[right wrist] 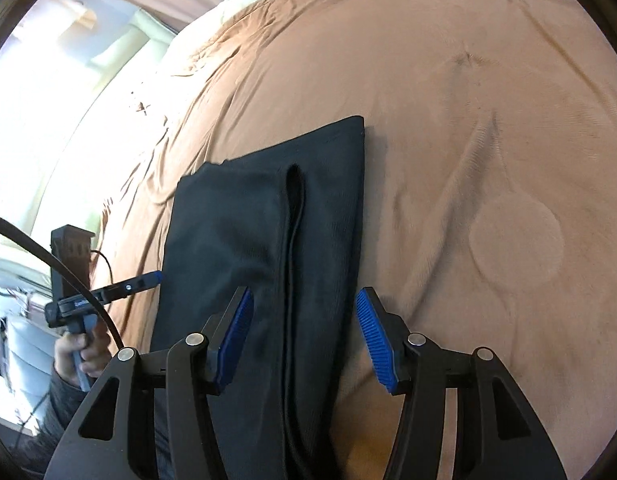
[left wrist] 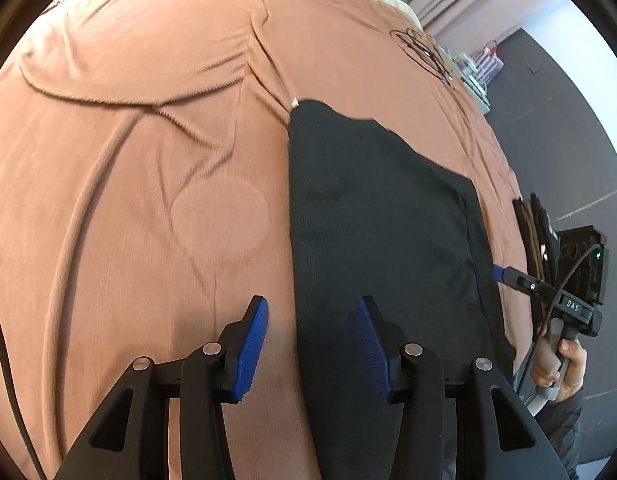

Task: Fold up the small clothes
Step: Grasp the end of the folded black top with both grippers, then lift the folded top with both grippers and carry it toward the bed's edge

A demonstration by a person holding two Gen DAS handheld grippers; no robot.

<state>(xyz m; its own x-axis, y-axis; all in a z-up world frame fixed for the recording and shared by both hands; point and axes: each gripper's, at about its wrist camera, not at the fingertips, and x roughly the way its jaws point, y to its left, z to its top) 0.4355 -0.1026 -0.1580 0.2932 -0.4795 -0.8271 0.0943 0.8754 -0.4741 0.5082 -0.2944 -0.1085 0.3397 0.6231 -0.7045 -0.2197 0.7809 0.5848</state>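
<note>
A big bed with a wrinkly brown bedspread (left wrist: 148, 160) is filling both views. A dark folded garment (left wrist: 380, 240) is lying flat on it, near the near edge of the bed.

In the left wrist view, the left gripper (left wrist: 312, 344) is hanging over the bed at the near side. Its jaws are standing apart, and nothing is between the blue pads (left wrist: 250, 352). The left pad is sitting over bare bedspread, and the right pad is sitting over the left edge of the garment. The garment is stretching away from the gripper toward the far side. Far to the right, at the garment's right edge, the right gripper (left wrist: 504, 274) is poking in, and a hand (left wrist: 560, 364) is holding its handle. A stack of dark things (left wrist: 536, 236) is sitting just past it at the bed's right edge.

In the right wrist view, the left gripper (right wrist: 148, 280) is showing at the left, with a hand (right wrist: 84, 352) holding it, and its blue tip is just beside the garment's (right wrist: 236, 248) left edge. A long fold is running down the middle of the garment. The right gripper (right wrist: 304, 340) is hanging over the garment's right part. Its jaws are apart too, not pinching anything. To the right, the bedspread (right wrist: 468, 120) is bare and creased.
</note>
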